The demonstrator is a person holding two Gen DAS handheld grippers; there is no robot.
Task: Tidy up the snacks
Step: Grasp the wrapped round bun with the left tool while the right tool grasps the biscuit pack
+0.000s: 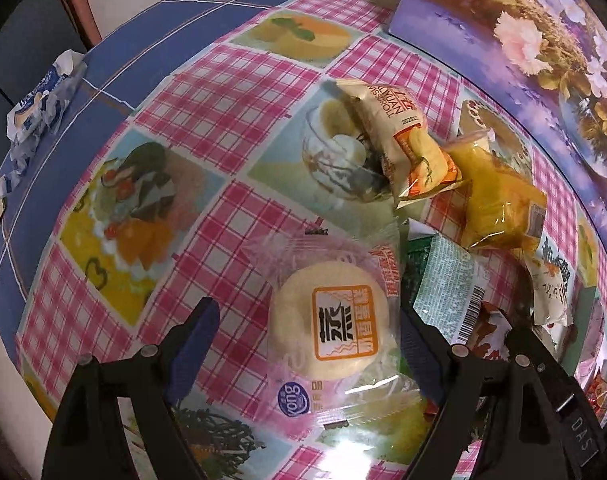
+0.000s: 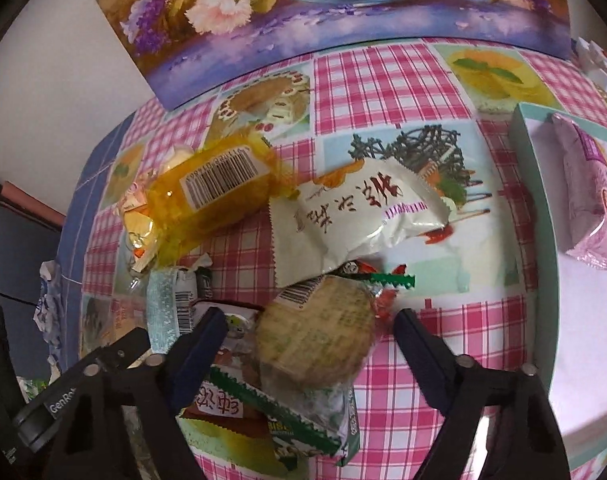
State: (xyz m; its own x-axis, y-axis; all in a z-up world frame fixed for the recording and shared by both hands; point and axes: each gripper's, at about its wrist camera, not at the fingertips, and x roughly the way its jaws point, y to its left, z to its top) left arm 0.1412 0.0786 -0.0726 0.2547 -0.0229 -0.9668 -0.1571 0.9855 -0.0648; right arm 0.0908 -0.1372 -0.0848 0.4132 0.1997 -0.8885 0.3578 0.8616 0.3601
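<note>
The left gripper (image 1: pixel 307 332) is open around a round cake pack (image 1: pixel 329 340) on the checked tablecloth (image 1: pixel 207 104). The right gripper (image 2: pixel 309 334) (also open) sits around a round cracker pack (image 2: pixel 315 332).

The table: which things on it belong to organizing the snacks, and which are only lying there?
Belong to the job:
- round pale bun in clear wrapper
- yellow transparent cake packet
- white crimped snack bag
- round biscuit pack
- pink snack packet in the teal-rimmed white box

Just lying about:
- flower painting
- crumpled blue-white wrapper
</note>
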